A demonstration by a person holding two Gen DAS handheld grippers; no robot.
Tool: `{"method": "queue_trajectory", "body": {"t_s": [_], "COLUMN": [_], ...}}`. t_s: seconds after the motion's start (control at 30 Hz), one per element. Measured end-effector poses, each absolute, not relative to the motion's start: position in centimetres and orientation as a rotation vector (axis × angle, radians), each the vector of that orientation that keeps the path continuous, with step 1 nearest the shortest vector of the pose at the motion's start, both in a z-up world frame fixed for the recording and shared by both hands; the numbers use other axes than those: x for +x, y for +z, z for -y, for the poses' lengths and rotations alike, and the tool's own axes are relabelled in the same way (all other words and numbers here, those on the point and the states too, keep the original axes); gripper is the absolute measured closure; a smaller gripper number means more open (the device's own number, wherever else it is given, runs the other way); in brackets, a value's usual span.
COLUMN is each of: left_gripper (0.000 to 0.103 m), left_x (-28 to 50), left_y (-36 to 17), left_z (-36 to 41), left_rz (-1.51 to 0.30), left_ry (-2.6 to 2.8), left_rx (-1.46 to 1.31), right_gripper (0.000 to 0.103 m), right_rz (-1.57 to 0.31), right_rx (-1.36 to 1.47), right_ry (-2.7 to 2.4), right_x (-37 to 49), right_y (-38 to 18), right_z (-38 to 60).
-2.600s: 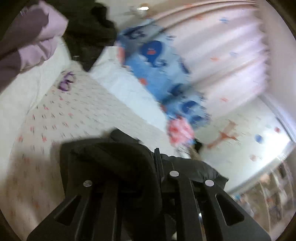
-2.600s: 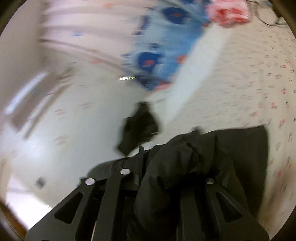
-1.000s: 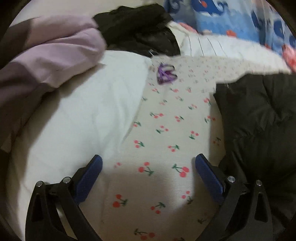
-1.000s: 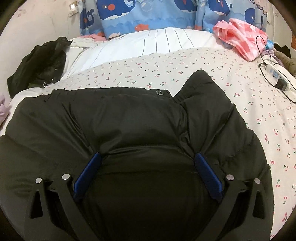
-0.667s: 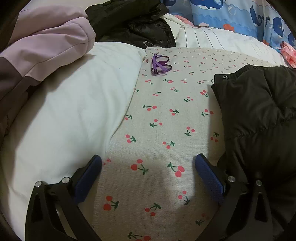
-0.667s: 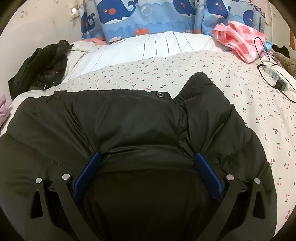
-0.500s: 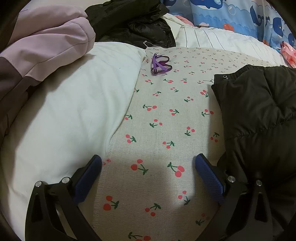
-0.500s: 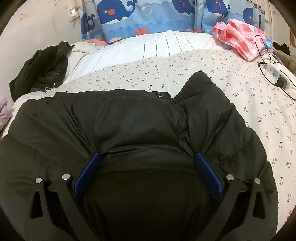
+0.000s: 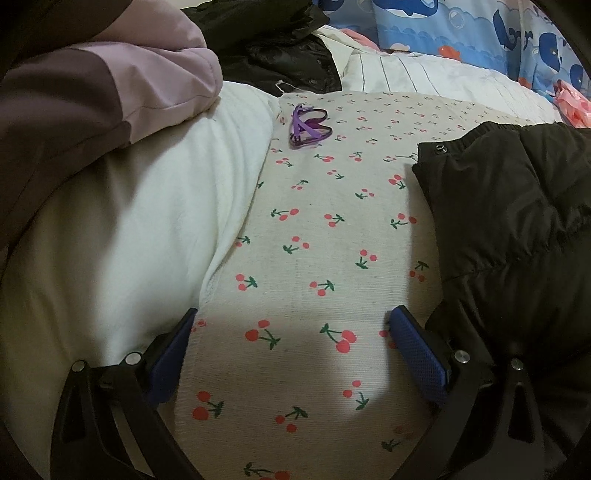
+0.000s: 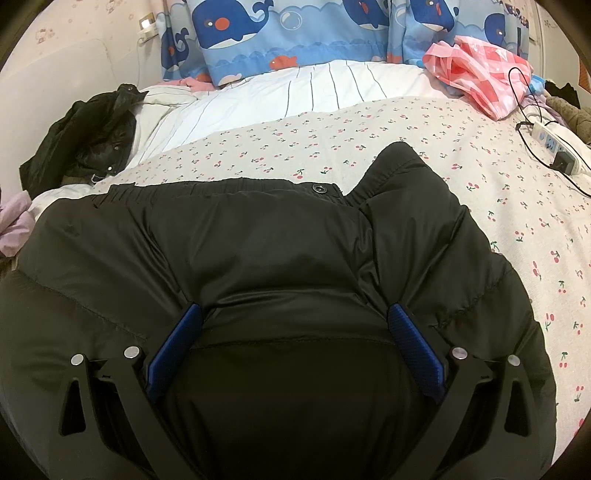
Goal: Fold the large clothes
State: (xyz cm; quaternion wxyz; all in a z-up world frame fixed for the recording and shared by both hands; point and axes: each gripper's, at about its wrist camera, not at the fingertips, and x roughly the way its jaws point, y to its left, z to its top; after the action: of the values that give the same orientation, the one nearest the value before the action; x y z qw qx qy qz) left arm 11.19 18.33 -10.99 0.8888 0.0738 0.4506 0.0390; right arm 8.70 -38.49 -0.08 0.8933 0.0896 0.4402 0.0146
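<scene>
Your bed [image 10: 424,147], covered by a cherry-print sheet [image 9: 314,240], carries everything here. The black padded garment [image 10: 277,258] is the largest thing on it: it lies spread across the near part of the bed, its elastic waistband and a metal snap [image 10: 319,189] turned toward the head end, with one puffy section rising beside the snap. In your left view the same garment fills the right side, its snap corner resting on the sheet.

A white striped pillow [image 10: 295,92] lies along the head edge under the whale-print curtain [image 10: 277,29]. A second dark jacket [image 10: 88,136] is bunched at the far left corner, and a lilac-and-purple coat [image 9: 110,81] sits over a white pillow [image 9: 129,221] on the left side. A pink checked bag [image 10: 480,70] lies at the far right corner, a power strip [image 10: 554,144] with its cable near the right edge, and purple glasses [image 9: 308,127] rest on the sheet close to the dark jacket.

Your left gripper [image 9: 295,350] is spread wide above bare sheet, holding nothing. Your right gripper [image 10: 293,347] is also spread wide, right over the black garment, its blue pads [image 10: 415,350] not pinching the fabric.
</scene>
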Motion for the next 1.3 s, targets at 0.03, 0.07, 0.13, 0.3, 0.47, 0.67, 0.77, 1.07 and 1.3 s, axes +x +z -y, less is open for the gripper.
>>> {"method": "queue_trajectory", "body": {"t_s": [0.03, 0.07, 0.13, 0.3, 0.47, 0.67, 0.77, 1.07, 1.3], "left_gripper": [0.006, 0.006, 0.006, 0.006, 0.007, 0.007, 0.006, 0.006, 0.006], "left_x": [11.24, 11.25, 11.28, 11.37, 11.36, 11.26, 11.16, 11.02, 11.15], "left_y": [-11.0, -11.01, -11.03, -11.06, -11.07, -10.99, -11.01, -11.07, -11.06], "left_z": [-18.33, -18.33, -18.32, -18.33, -18.31, -18.29, -18.25, -18.12, -18.31], "left_rz": [-0.936, -0.936, -0.936, -0.937, -0.935, -0.936, -0.941, -0.94, -0.943], "left_ry": [0.081, 0.081, 0.081, 0.08, 0.08, 0.08, 0.079, 0.081, 0.075], "left_rx": [0.153, 0.153, 0.153, 0.153, 0.152, 0.15, 0.148, 0.154, 0.151], "right_gripper": [0.006, 0.006, 0.006, 0.006, 0.006, 0.006, 0.006, 0.006, 0.006], "right_rz": [-0.913, -0.913, -0.913, -0.913, -0.912, -0.912, -0.911, -0.911, -0.91], "right_rx": [0.186, 0.186, 0.186, 0.186, 0.187, 0.187, 0.188, 0.188, 0.189], "right_ry": [0.03, 0.03, 0.03, 0.031, 0.031, 0.031, 0.031, 0.032, 0.032], "right_x": [8.7, 8.7, 8.7, 8.71, 8.71, 8.71, 8.72, 8.71, 8.71], "right_y": [-0.08, -0.07, -0.09, -0.1, -0.11, -0.13, -0.15, -0.17, -0.19], "right_z": [38.48, 38.51, 38.49, 38.5, 38.52, 38.52, 38.49, 38.51, 38.53]}}
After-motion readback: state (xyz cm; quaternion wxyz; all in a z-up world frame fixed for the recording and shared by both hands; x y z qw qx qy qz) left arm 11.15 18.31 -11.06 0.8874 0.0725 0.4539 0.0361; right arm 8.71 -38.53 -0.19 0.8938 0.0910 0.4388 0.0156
